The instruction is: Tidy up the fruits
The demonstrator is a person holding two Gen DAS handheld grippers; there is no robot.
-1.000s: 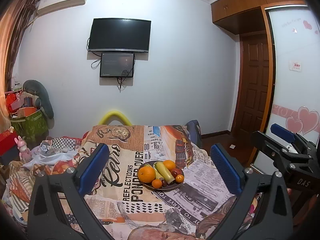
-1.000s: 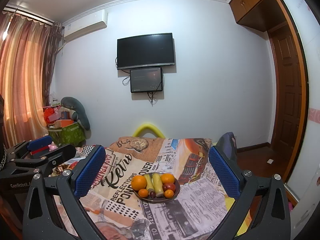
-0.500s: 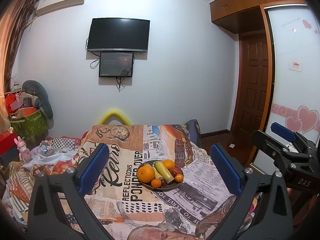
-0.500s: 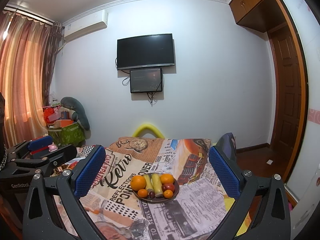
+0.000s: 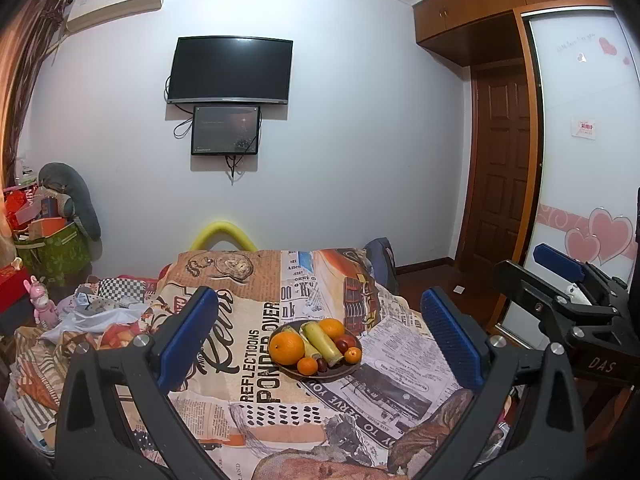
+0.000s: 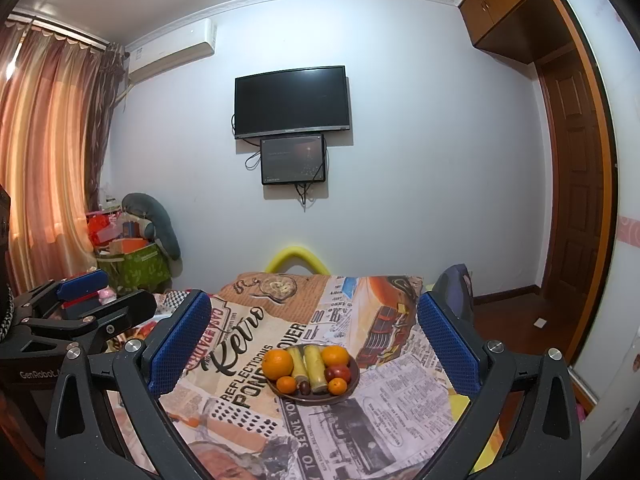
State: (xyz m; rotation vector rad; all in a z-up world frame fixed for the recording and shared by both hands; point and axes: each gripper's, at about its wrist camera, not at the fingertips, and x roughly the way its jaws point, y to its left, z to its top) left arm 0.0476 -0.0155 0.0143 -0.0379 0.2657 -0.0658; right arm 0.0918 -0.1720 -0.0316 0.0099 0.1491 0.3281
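A dark round plate [image 5: 335, 374] [image 6: 309, 401] sits mid-table on a newspaper-print cloth. It holds a large orange [image 5: 286, 348] [image 6: 277, 363], a second orange [image 5: 332, 327] [image 6: 335, 356], two small tangerines, two yellow-green sticks [image 5: 322, 342] [image 6: 313, 364] and some dark red fruit [image 5: 345, 342]. My left gripper [image 5: 317, 301] hovers open in front of the plate and well short of it, with nothing between its blue pads. My right gripper [image 6: 314, 304] is likewise open and empty, framing the plate from a distance. Each gripper shows at the edge of the other's view [image 5: 520, 261] [image 6: 129, 293].
The printed cloth [image 5: 256, 360] covers the whole table. A yellow padded chair back [image 5: 222, 232] stands at the far edge and a dark chair [image 5: 380, 256] at the far right corner. Clothes and a pink toy [image 5: 42, 308] clutter the left; a wardrobe door [image 5: 584, 184] is on the right.
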